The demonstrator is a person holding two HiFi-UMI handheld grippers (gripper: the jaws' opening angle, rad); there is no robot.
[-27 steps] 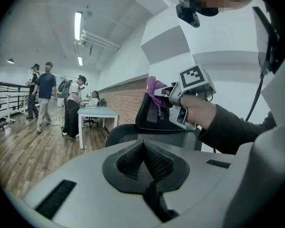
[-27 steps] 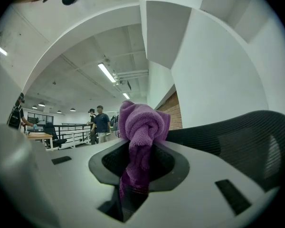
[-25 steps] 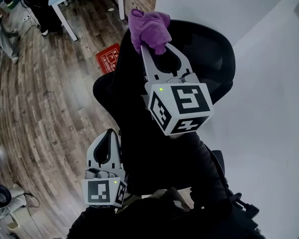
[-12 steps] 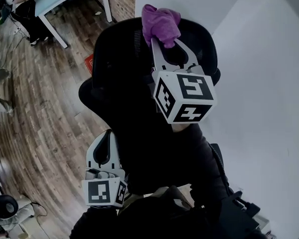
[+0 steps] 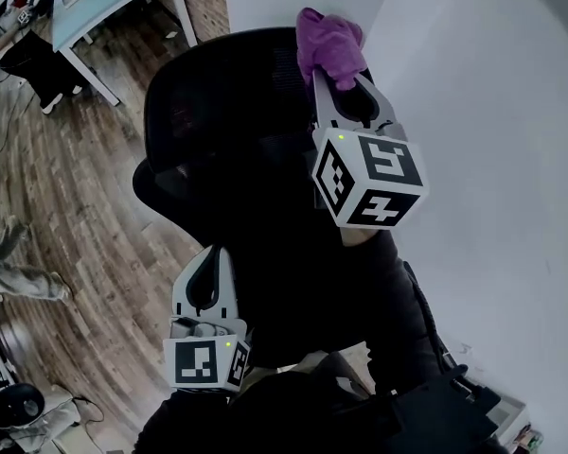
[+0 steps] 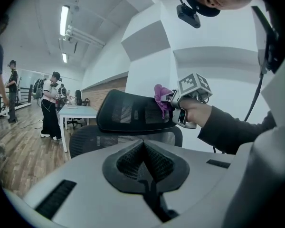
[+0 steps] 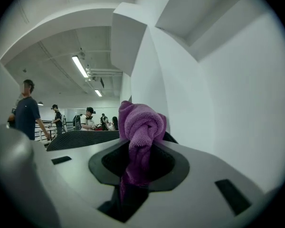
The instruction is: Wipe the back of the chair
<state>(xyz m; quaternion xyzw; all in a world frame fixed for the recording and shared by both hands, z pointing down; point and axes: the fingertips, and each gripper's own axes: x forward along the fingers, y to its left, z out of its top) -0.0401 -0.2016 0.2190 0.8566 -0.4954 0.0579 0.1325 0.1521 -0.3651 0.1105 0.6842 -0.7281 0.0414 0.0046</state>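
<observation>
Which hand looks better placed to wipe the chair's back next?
The right, probably: the right gripper holds the purple cloth at the top of the chair; the left gripper is shut, empty, lower down.

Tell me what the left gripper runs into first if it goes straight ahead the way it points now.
Most likely the chair's mesh back, just below the headrest. The left gripper, jaws together and empty, aims at it with nothing between; the gap is hard to judge.
</observation>
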